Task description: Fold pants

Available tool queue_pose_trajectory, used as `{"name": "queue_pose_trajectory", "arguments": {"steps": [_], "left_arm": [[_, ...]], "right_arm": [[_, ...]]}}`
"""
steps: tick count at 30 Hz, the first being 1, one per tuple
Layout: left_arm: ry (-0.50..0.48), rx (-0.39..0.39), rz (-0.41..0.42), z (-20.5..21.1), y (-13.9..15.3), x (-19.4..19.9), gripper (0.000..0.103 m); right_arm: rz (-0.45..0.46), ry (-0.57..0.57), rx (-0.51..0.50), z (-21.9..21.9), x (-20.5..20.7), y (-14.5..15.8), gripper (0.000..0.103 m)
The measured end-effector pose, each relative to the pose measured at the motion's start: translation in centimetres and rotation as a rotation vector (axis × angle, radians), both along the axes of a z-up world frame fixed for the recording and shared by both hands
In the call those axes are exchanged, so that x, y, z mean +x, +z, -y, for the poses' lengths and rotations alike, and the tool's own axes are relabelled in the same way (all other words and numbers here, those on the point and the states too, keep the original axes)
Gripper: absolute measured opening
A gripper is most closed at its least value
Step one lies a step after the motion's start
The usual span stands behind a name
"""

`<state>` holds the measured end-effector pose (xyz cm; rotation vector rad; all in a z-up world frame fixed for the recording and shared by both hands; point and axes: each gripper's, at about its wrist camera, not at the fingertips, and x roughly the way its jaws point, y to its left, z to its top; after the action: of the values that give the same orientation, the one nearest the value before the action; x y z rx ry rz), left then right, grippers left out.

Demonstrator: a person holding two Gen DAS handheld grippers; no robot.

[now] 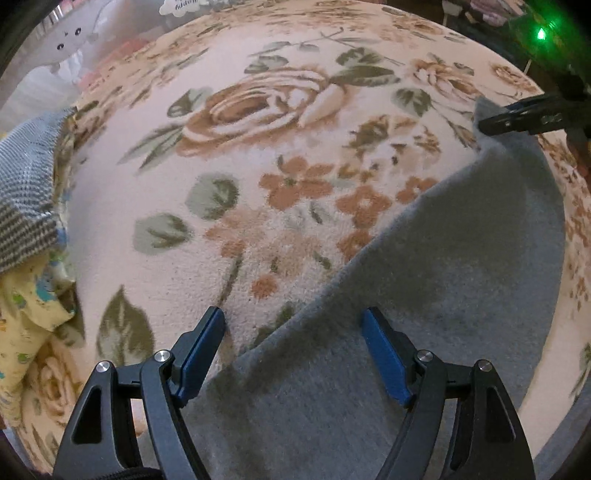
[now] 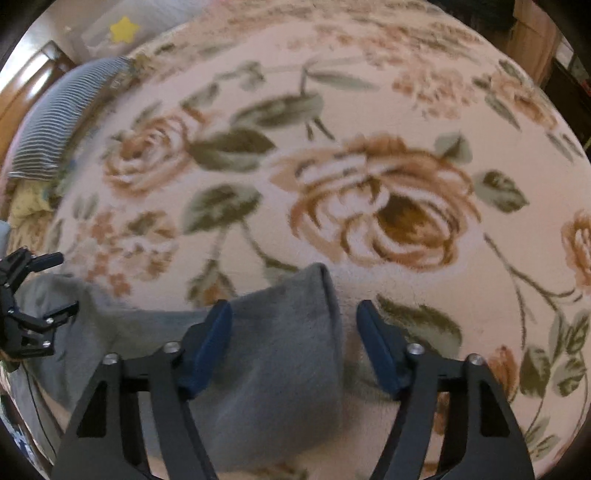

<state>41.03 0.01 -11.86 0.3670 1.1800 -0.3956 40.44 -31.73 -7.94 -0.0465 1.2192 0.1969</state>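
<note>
Grey fleece pants [image 1: 424,295] lie on a floral blanket [image 1: 258,147]. My left gripper [image 1: 293,325] is open over the pants' left edge, one finger over the blanket, one over the fabric. My right gripper [image 2: 294,317] is open just above a raised corner of the pants [image 2: 288,339], which lies between the fingers. The right gripper also shows side-on at the far right of the left wrist view [image 1: 524,118], at the pants' far corner. The left gripper shows at the left edge of the right wrist view [image 2: 33,302], open.
A striped and checked garment [image 1: 29,184] and a yellow patterned cloth [image 1: 29,317] lie at the blanket's left edge. A striped cushion [image 2: 62,118] sits far left in the right wrist view. Dark furniture with a green light [image 1: 541,34] stands beyond the blanket.
</note>
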Motion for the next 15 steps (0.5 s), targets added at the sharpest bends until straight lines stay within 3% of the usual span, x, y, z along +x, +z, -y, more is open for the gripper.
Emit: {"name": "queue_pose_trajectory", "arguments": {"steps": [2, 4, 7, 15], "left_arm": [[-0.026, -0.062, -0.033, -0.2, 0.3, -0.3, 0.049], [-0.053, -0.077, -0.042, 0.0, 0.7, -0.8, 0.009], [-0.074, -0.065, -0.030, 0.4, 1.6, -2.2, 0.004], [-0.088, -0.189, 0.010, 0.1, 6.6, -9.7, 0.003]], "right_arm": [[0.036, -0.013, 0.005, 0.4, -0.4, 0.4, 0.018], [0.077, -0.017, 0.017, 0.6, -1.2, 1.5, 0.016], [0.141, 0.008, 0.005, 0.4, -3.0, 3.2, 0.014], [0.223, 0.041, 0.058, 1.0, -9.7, 7.1, 0.014]]}}
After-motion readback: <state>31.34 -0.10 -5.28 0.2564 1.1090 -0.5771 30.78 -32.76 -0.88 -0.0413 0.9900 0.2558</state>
